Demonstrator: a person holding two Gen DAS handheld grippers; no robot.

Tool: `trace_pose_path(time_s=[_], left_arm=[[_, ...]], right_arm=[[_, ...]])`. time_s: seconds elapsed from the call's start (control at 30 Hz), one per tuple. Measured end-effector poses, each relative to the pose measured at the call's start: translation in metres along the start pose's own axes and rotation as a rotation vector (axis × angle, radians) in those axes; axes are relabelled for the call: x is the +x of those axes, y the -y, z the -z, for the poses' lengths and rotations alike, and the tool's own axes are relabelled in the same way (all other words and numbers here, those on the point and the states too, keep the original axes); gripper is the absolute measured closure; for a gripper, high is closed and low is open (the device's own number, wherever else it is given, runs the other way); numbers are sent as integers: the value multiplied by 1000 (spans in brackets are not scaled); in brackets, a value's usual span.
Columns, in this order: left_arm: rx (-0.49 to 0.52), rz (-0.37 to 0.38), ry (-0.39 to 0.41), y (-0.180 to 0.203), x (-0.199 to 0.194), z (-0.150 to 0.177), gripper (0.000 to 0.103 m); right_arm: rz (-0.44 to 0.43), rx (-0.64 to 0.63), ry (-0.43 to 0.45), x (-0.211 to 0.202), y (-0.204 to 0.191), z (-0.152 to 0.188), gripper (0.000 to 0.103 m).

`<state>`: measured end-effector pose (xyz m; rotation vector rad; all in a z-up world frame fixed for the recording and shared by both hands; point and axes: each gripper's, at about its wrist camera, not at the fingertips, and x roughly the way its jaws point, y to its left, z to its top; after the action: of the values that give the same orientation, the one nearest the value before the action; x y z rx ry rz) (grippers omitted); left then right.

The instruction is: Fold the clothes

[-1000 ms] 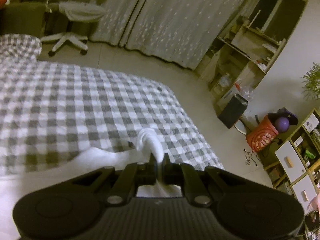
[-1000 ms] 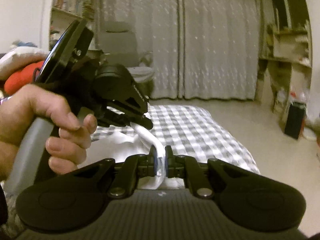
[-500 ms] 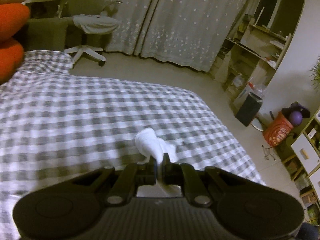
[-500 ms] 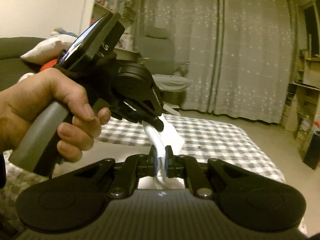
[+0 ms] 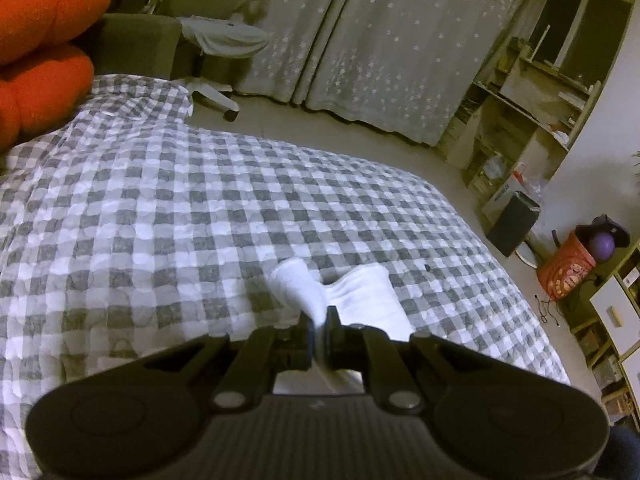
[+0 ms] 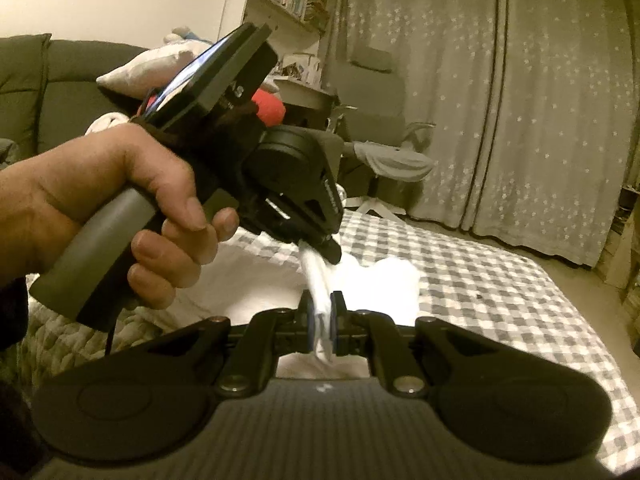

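Observation:
A white garment [image 5: 360,292] lies on the grey-and-white checked bed cover [image 5: 180,208]. My left gripper [image 5: 319,326] is shut on a bunched fold of it, which stands up just ahead of the fingertips. In the right wrist view the same white garment [image 6: 384,284] spreads over the cover, and my right gripper [image 6: 322,316] is shut on another pinched edge of it. The left gripper [image 6: 328,250] shows there too, held by a hand [image 6: 120,200], close above and left of the right one, with a strip of white cloth stretched between the two.
Orange cushions [image 5: 44,40] and a dark sofa [image 6: 60,80] lie at the bed's far left. An office chair [image 5: 224,40] stands before star-patterned curtains [image 5: 380,40]. Shelves [image 5: 532,92], a black box [image 5: 514,222] and an orange bag [image 5: 564,266] line the floor on the right.
Both grippers have swept sideways across the bed with the white cloth still pinched; the orange cushions came into the left view and more of the garment now shows ahead of the fingers.

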<state>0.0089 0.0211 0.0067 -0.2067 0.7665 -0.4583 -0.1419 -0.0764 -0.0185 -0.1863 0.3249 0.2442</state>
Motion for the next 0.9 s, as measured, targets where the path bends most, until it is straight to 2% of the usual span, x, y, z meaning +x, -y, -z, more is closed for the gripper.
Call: trace_pose_path(time_s=[0.43, 0.9], left_arm=[[-59, 13, 10, -32, -13, 5, 98], [-58, -40, -1, -42, -16, 8, 97]], right_arm=[[-44, -36, 5, 2, -23, 1, 94], [-76, -58, -9, 3, -30, 1, 94]])
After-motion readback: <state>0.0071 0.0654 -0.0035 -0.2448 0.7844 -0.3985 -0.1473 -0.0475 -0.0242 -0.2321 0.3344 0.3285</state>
